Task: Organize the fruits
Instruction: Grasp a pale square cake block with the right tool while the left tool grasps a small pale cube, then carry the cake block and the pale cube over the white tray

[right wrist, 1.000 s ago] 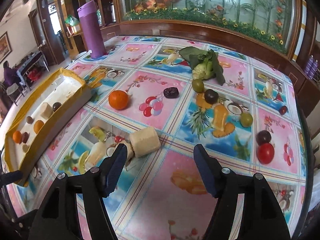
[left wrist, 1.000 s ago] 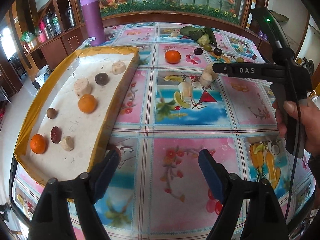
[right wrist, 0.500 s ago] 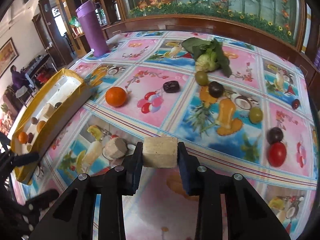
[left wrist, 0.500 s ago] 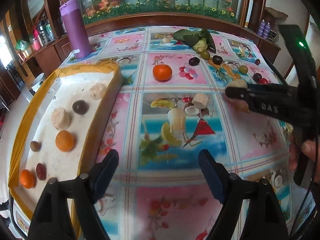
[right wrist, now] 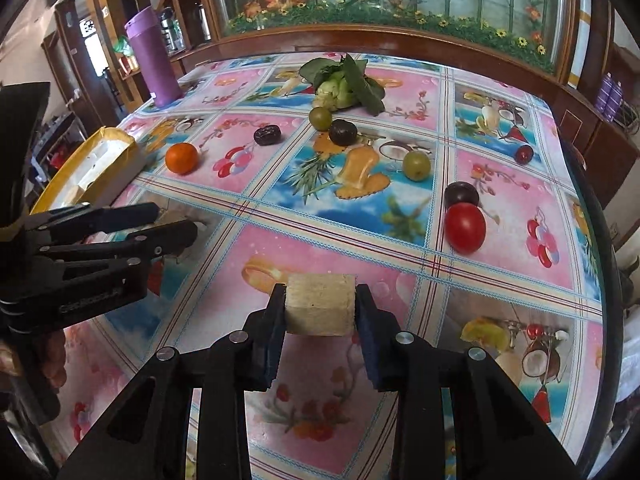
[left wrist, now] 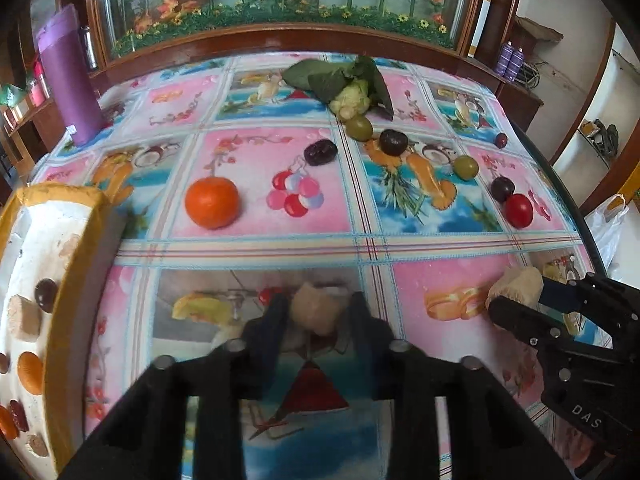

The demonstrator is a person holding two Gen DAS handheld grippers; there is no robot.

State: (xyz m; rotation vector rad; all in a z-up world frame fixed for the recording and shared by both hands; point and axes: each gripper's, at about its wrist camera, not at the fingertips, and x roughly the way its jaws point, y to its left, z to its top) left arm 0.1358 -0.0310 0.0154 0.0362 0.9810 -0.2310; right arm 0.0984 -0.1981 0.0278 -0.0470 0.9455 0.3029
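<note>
Our left gripper (left wrist: 316, 312) has just closed its jaws onto a pale chunk (left wrist: 314, 312); the right gripper (right wrist: 320, 312) pinches a block (right wrist: 321, 305). Either could slip on the way to the tray (left wrist: 76, 264).

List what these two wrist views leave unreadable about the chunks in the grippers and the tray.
- Pale chunk in the left gripper: left wrist view is motion-blurred; in the right wrist view the fingers hide it.
- Underside of the tan chunk in the right gripper: faces away, so contact with the tablecloth is unclear.
- Tray: cut by the left edge in the left wrist view; its contents are too small in the right.
</note>
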